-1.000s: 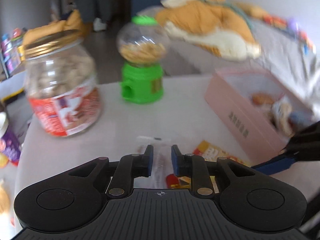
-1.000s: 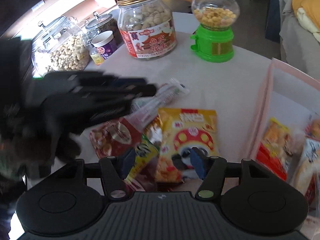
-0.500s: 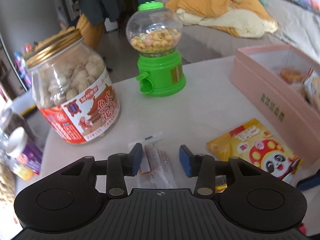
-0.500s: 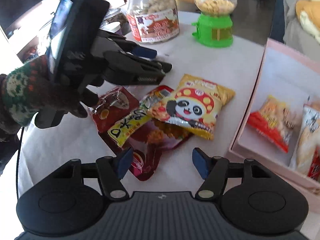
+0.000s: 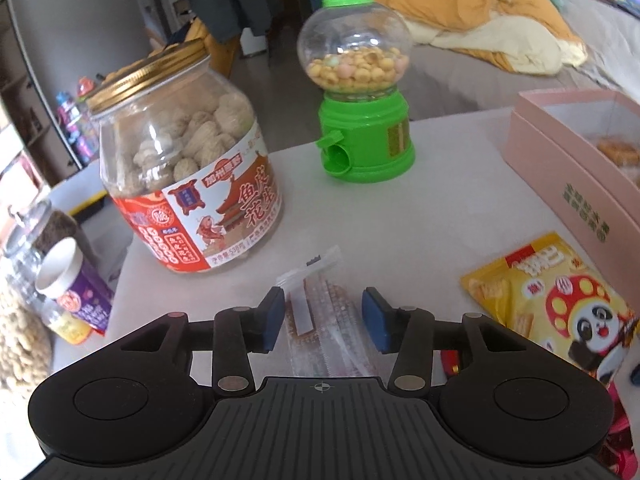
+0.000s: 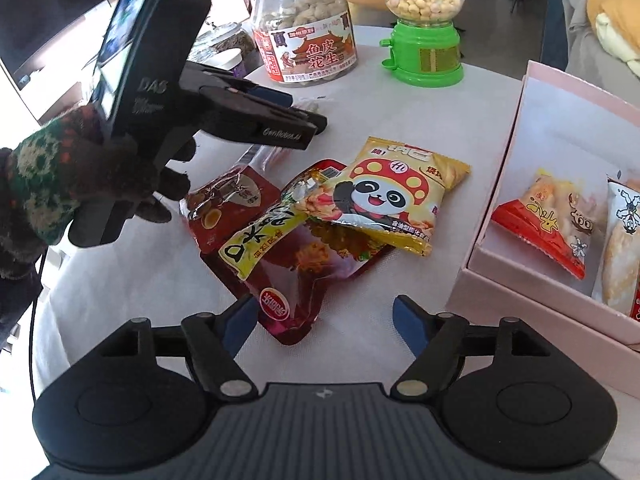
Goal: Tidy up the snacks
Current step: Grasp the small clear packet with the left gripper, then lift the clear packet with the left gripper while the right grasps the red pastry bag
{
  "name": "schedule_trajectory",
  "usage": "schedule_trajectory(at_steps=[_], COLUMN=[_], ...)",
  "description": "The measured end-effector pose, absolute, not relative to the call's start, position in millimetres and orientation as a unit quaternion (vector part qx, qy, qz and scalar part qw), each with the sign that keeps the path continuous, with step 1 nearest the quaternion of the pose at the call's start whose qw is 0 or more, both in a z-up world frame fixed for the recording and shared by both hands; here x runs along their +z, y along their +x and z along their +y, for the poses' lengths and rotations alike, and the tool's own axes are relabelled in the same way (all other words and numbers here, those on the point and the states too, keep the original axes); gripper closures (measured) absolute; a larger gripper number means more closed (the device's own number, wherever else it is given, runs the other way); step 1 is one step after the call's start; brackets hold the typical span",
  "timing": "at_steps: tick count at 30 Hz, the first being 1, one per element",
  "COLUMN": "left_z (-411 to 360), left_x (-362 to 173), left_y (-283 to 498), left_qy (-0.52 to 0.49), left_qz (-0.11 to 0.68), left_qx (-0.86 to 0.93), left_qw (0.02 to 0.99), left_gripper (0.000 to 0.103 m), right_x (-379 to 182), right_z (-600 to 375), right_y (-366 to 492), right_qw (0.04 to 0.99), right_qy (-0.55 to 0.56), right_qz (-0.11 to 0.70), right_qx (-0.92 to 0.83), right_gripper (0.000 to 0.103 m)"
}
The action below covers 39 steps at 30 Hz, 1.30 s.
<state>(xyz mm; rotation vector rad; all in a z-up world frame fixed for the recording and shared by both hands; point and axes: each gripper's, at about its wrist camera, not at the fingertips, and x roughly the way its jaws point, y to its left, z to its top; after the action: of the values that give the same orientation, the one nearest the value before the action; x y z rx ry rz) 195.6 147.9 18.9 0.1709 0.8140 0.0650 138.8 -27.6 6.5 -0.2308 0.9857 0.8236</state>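
- White tabletop [image 6: 400,120] fills the scene, with a bed and an orange-and-cream blanket [image 5: 480,20] behind it.
- At the far side of the table stand a big peanut jar [image 5: 188,164] with a gold lid and, beside it, a green candy dispenser [image 5: 360,92] with a clear globe.
- More jars and a small purple-labelled tub [image 5: 72,292] crowd the left edge.
- The left gripper [image 5: 324,316] hangs low over a clear-wrapped snack stick [image 5: 320,308]; its blue-padded jaws stand apart, one on each side of the wrapper. I can't tell whether they touch it.
- From the right wrist view that same gripper [image 6: 304,120] is held by a hand in a patterned knit glove [image 6: 60,184].
- The right gripper [image 6: 324,320] is spread wide and holding nothing, hovering near the closest edge of the snack pile.
- The pile sits mid-table: a yellow panda packet [image 6: 384,196] lies on top of a dark red pouch [image 6: 304,272], a yellow-green packet [image 6: 264,240] lies across that pouch, and a brown-red packet [image 6: 224,204] is to the left.
- A pink box [image 6: 516,296] stands open on the right, just beside the pile, with an orange-red cracker packet [image 6: 548,220] and a white packet [image 6: 620,248] already inside.
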Motion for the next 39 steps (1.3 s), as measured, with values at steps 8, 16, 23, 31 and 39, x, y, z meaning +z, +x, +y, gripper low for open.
schedule_trajectory(at_steps=[8,16,23,31,39], left_z=[169,170,167,194,243], left_x=[17,20,15,34,83], left_y=[198,198,182,139,77], left_qy=[0.004,0.012,0.024,-0.014,-0.068], left_qz=[0.395,0.410,0.373,0.312,0.239], left_qx=[0.029,0.013,0.004,0.021,0.060], left_qw=[0.918,0.912,0.927,0.950,0.967], left_gripper=[0.049,0.050,0.061,0.062,0.062], right_x=[3,2,-1,27,55], right_z=[-19,-18,-15,-9,39], right_y=[126,124,115,114,142], right_qw=[0.802,0.805,0.810,0.808,0.795], right_qy=[-0.141,-0.148,-0.170,-0.166,-0.138], right_qz=[0.438,0.434,0.414,0.419,0.423], right_qx=[0.380,0.377,0.377,0.380,0.412], right_gripper=[0.018,0.017,0.014,0.016,0.016])
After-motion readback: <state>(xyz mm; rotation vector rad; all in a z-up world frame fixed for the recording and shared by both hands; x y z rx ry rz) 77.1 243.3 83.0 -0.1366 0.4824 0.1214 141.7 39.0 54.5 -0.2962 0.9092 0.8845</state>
